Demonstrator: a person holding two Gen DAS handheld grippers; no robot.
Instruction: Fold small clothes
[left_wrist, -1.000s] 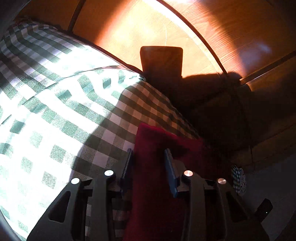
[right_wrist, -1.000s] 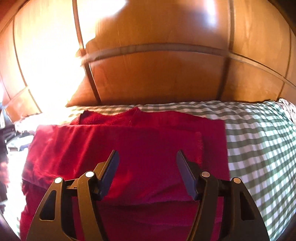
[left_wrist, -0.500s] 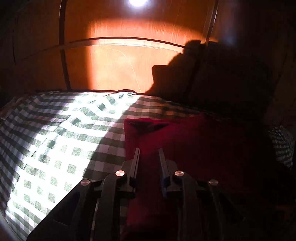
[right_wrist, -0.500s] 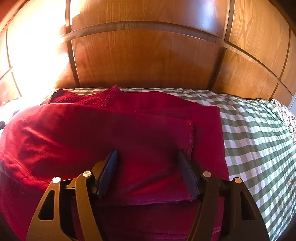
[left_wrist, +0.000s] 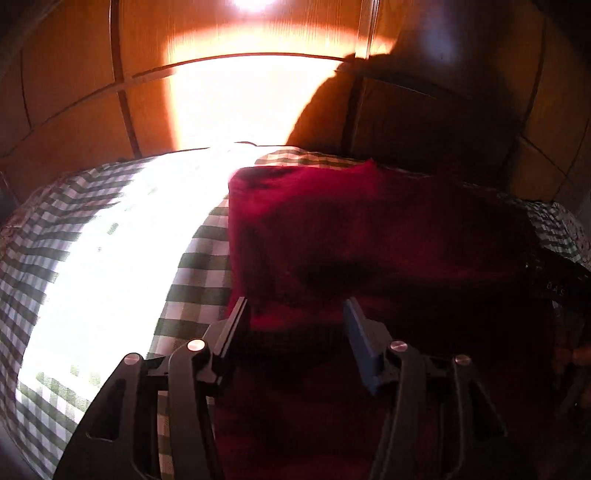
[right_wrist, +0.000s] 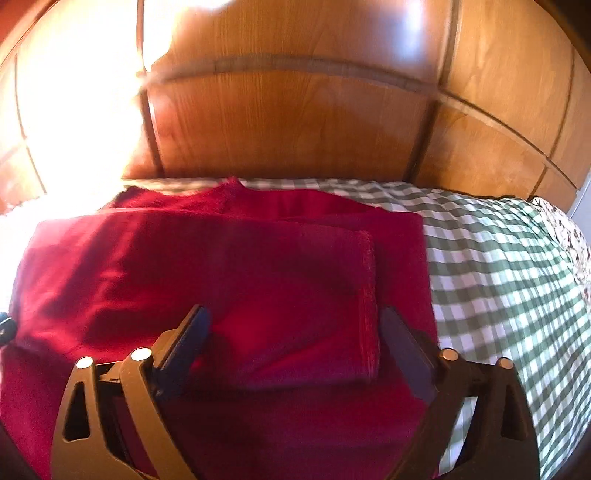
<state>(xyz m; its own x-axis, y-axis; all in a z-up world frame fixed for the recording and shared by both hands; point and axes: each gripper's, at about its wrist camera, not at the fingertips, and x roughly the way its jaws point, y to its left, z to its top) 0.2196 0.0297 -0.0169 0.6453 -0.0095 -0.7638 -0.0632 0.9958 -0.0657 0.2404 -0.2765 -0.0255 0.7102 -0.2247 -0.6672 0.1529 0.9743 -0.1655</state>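
A: Start at the left. What is the left gripper (left_wrist: 295, 314) doing?

B: Its jaws have just been opening and stand apart over the near left edge of the red garment (right_wrist: 221, 280). The cloth lies between them, and the pads don't look to be pressing it. A second ago they were nearly together on that cloth, and the wrist has swung round since: the checked bedcover (left_wrist: 192, 266) filled its view then, while now the folded pile sits ahead.

A: And the garment itself?

B: Flat on the bedcover, near the wooden headboard (right_wrist: 295, 122), with a folded flap lying across the top.

A: The right gripper (right_wrist: 291, 332)?

B: Jaws wide, just opened further, straddling the flap's near right corner without gripping. It has barely shifted.

A: So which step?

B: I'd judge a fold has just been laid and both sides are letting go. The next move probably calls for pulling clear without dragging the flap, then taking an edge for another fold.
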